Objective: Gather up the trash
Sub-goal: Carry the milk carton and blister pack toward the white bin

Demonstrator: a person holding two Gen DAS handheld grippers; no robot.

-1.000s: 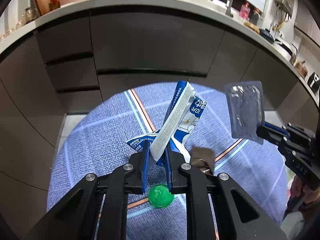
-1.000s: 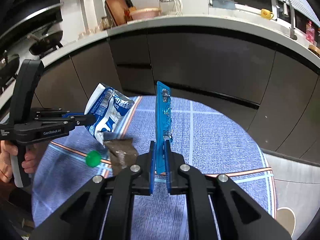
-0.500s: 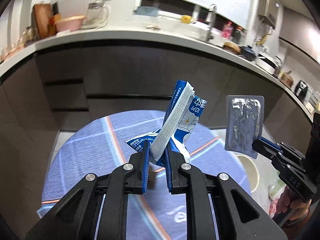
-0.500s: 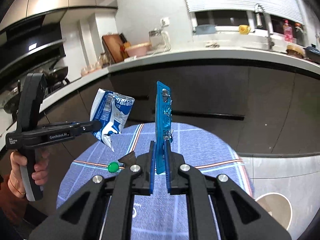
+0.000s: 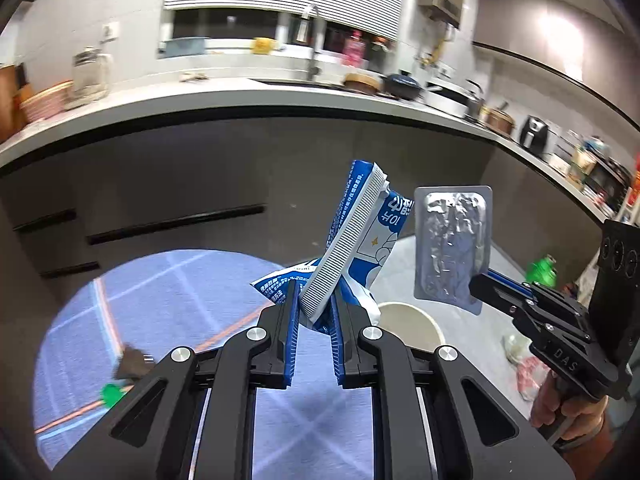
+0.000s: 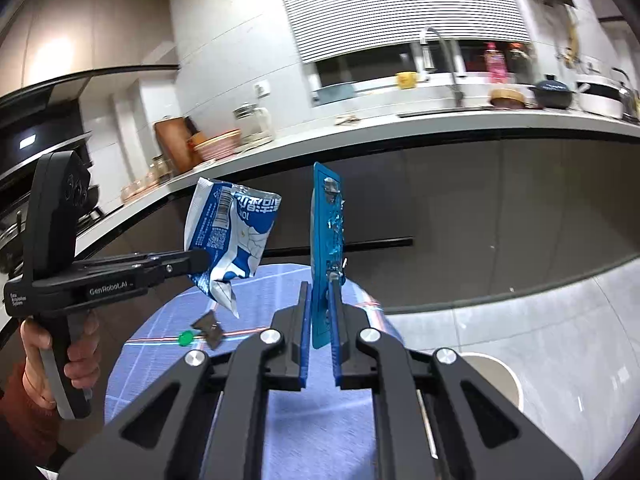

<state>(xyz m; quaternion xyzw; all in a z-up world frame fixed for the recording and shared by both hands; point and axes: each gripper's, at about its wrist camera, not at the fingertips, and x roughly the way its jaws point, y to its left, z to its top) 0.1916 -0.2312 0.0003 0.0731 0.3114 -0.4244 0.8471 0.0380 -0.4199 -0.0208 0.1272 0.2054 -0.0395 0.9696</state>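
Trash rides aloft above the blue rug (image 5: 168, 288): the left gripper (image 5: 314, 300) pinches a blue-white wrapper (image 5: 360, 240), the right gripper (image 6: 320, 300) pinches a blister pack (image 6: 326, 236), near a white bin (image 5: 412, 320).

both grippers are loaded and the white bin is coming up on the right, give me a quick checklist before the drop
1. Left gripper clamped on the blue and white wrapper: ok, pads pinch its lower end.
2. Right gripper clamped on the blister pack: ok, held upright by its bottom edge.
3. White bin in sight: ok, on the grey floor just off the blue rug.
4. Bin mouth clear: cannot tell, the grippers hide part of it in both views.
5. Either piece of trash above the bin: not ok, both appear short of it.
6. Floor trash left: not ok, a green cap and a brown wrapper lie on the rug.
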